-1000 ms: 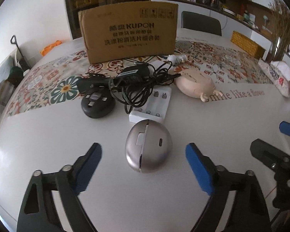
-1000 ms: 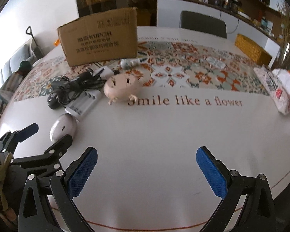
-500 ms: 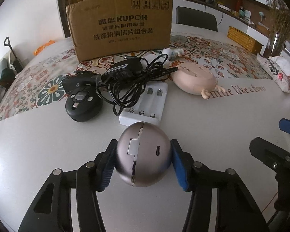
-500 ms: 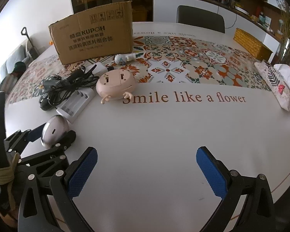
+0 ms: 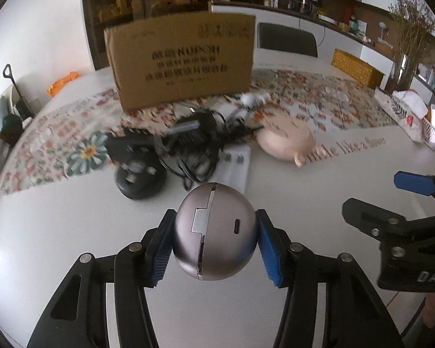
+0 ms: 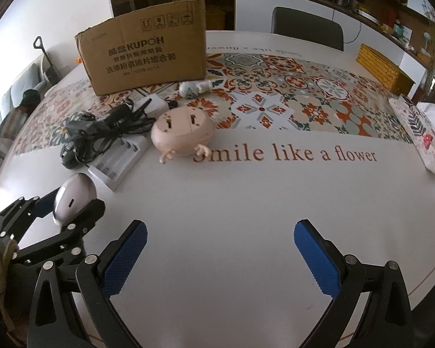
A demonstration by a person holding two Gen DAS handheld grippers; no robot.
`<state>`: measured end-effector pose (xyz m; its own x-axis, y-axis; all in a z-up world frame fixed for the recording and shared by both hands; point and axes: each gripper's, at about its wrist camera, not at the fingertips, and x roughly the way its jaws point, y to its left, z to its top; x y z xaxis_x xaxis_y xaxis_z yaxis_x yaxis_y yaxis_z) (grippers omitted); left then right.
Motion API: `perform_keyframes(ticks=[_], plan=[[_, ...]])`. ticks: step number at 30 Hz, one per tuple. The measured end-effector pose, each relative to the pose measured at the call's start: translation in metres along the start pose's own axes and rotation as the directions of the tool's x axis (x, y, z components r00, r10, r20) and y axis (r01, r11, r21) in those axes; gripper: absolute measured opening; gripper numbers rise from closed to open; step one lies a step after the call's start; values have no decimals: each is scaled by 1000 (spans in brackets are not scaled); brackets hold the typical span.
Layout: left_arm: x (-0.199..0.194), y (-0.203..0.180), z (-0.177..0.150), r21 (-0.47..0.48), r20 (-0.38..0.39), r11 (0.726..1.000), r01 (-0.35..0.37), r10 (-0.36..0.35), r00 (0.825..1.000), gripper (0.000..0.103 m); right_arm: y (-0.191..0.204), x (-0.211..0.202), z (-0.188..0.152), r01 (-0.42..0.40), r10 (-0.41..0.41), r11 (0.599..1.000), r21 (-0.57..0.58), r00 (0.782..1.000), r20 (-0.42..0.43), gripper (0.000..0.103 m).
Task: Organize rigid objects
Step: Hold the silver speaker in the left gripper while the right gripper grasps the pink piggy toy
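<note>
My left gripper (image 5: 214, 243) is shut on a silver egg-shaped case (image 5: 214, 230) and holds it above the white table; the case also shows in the right wrist view (image 6: 74, 200). Beyond it lie a white battery charger (image 5: 236, 168), a black round device (image 5: 139, 179), tangled black cables (image 5: 194, 142) and a beige figurine (image 5: 287, 142). A cardboard box (image 5: 182, 58) stands behind them. My right gripper (image 6: 219, 249) is open and empty over bare table, to the right of the left gripper.
A small white bottle (image 6: 194, 87) lies by the box. A yellow wicker basket (image 6: 384, 68) and a tissue pack (image 6: 420, 130) sit at the right. A dark chair (image 6: 307, 30) stands at the table's far side.
My left gripper moved forward, closed on the silver case and lifted it off the table. The right gripper stayed open and barely moved.
</note>
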<state>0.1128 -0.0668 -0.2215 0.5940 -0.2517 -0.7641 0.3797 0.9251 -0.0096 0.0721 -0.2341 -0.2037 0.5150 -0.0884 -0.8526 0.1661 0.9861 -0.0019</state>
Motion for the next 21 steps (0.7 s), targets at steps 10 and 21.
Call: perform_keyframes(ticks=[10,21], plan=[[-11,33,30,-39,63,999,13,-10,998,53,26,5,47,8,-8,1000,-26,1000,21,101],[2,31,44,-118,52,993,-29,35,998,53,29,41,75,-43,40,996,-79,999,-36,97]])
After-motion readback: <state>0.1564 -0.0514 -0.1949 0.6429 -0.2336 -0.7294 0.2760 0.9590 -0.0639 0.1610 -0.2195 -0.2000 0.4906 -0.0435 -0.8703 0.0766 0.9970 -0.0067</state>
